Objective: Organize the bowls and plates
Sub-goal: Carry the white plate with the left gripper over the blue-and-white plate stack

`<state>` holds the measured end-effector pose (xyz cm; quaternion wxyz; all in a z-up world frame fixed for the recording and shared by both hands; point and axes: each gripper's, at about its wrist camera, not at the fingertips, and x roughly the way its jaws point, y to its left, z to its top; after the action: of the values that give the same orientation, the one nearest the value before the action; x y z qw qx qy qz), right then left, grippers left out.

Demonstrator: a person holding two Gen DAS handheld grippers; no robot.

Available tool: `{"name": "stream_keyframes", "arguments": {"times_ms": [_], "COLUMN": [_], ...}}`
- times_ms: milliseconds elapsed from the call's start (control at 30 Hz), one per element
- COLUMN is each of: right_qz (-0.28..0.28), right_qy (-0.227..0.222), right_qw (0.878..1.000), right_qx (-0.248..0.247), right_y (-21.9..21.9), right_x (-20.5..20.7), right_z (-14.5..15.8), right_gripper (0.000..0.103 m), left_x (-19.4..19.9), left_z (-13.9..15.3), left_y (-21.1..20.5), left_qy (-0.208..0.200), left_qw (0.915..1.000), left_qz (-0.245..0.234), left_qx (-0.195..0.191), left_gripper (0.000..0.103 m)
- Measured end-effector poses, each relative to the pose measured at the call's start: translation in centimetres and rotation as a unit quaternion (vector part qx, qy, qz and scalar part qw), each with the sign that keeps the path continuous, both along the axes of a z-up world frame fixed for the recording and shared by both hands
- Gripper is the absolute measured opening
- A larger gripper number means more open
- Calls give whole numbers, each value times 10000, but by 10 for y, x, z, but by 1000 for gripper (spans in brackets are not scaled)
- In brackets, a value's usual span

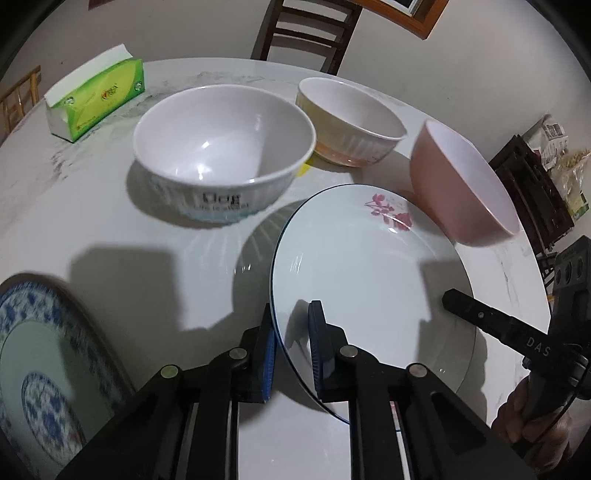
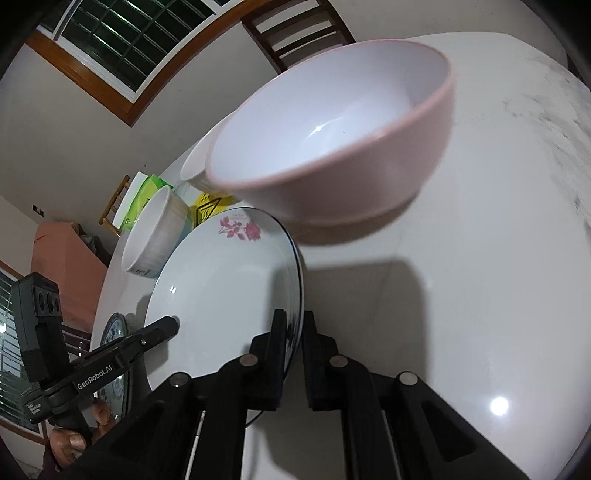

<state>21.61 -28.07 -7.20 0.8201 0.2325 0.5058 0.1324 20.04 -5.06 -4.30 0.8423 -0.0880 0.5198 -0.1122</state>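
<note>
A white plate with a pink flower and a thin dark rim is held at both sides. My left gripper is shut on its left rim, which runs between the blue pads. My right gripper is shut on the right rim of the plate. A finger of the right gripper lies over the plate's right edge. A broad shadow lies on the table under the plate's left side. A pink bowl stands just past the plate's far right edge.
On the white marble table are a large white bowl with dark lettering, a ribbed yellow bowl behind it, a blue-patterned plate at near left, and a green tissue box. A wooden chair stands beyond the table.
</note>
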Motion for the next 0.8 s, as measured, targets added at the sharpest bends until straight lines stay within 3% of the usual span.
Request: {"name": "stream_keyframes", "arguments": {"times_ms": [367, 800], "right_qz": [239, 1233], "right_qy": [-27, -37], "right_qw": [9992, 9916], "right_qx": [323, 396], "right_y": [31, 142], "right_x": [-39, -43], "right_z": [28, 45], "right_gripper": [8, 9], "left_x": [-61, -123], "left_z": [36, 65], "left_y": [30, 124], "left_qy": [-286, -550], "left_qw": [9988, 9906], "left_qz": [375, 1247], "left_qx": [-88, 117], "left_gripper": [12, 12]}}
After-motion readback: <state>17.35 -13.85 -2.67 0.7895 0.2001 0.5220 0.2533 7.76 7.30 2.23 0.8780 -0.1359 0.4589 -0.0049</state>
